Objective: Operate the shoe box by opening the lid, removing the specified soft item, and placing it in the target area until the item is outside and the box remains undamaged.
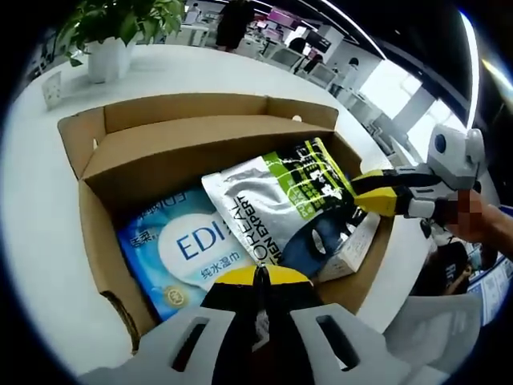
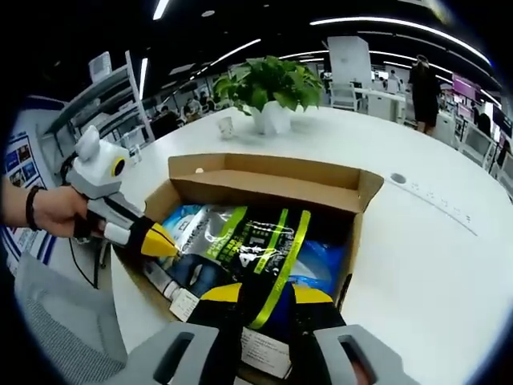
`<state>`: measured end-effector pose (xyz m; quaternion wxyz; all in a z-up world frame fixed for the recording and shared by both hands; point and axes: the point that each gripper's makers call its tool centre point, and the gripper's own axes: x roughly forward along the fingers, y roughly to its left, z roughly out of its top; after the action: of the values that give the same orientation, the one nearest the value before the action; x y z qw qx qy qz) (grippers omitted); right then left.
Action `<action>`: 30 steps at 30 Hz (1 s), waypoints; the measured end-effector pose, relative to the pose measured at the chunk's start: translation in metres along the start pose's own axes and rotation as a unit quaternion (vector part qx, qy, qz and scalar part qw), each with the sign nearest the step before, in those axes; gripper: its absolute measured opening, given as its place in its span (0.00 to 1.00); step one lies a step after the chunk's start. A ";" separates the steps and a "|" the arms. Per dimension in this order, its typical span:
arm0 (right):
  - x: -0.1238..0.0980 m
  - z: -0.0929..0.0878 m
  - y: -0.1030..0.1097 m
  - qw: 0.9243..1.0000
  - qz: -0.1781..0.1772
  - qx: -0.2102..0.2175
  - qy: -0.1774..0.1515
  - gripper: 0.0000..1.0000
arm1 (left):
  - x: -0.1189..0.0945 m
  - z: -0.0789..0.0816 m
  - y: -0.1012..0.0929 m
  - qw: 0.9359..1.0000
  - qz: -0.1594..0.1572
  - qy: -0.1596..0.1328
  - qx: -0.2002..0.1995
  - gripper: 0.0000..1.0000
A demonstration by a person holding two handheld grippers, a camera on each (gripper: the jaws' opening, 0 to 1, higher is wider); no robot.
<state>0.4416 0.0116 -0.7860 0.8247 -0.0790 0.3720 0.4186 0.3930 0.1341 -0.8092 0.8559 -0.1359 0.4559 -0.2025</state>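
Note:
An open cardboard box [image 1: 90,233] [image 2: 264,172] sits on a white table. Inside it, a silver pouch [image 1: 256,200] [image 2: 240,241] with a green-and-black top lies over a blue wet-wipe pack [image 1: 180,249] [image 2: 325,257]. My right gripper [image 1: 357,192] [image 2: 268,295] reaches in from the box's right side and is shut on the pouch's green-black end. My left gripper [image 1: 258,274] [image 2: 164,243] is shut at the box's near wall, with nothing seen between its tips. A dark blue item [image 1: 309,241] and a small white carton [image 1: 357,245] lie under the pouch.
A potted plant [image 1: 112,32] [image 2: 272,88] stands on the white table [image 1: 32,200] [image 2: 433,241] beyond the box. The box's inner flap [image 1: 184,148] folds over its far part. Desks and people fill the room behind.

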 end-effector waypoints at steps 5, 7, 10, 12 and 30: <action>0.003 -0.002 0.000 1.000 -0.001 -0.010 0.014 0.16 | 0.001 0.000 0.001 1.000 0.000 0.001 -0.001 0.00; 0.004 -0.003 -0.002 1.000 0.001 -0.009 0.020 0.13 | 0.001 0.001 0.001 1.000 -0.001 0.001 -0.001 0.00; 0.004 -0.002 -0.003 1.000 0.004 -0.003 0.024 0.11 | 0.002 0.001 0.001 1.000 -0.001 0.001 -0.002 0.00; 0.004 -0.001 -0.005 1.000 0.006 0.006 0.023 0.08 | 0.001 0.001 0.001 1.000 -0.002 0.000 -0.004 0.00; 0.007 -0.002 -0.002 0.999 0.009 0.038 0.015 0.00 | -0.001 0.004 -0.001 1.000 -0.008 -0.011 -0.014 0.00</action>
<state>0.4443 0.0140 -0.7930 0.8174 -0.0508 0.4008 0.4106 0.3958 0.1336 -0.8060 0.8573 -0.1538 0.4483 -0.2012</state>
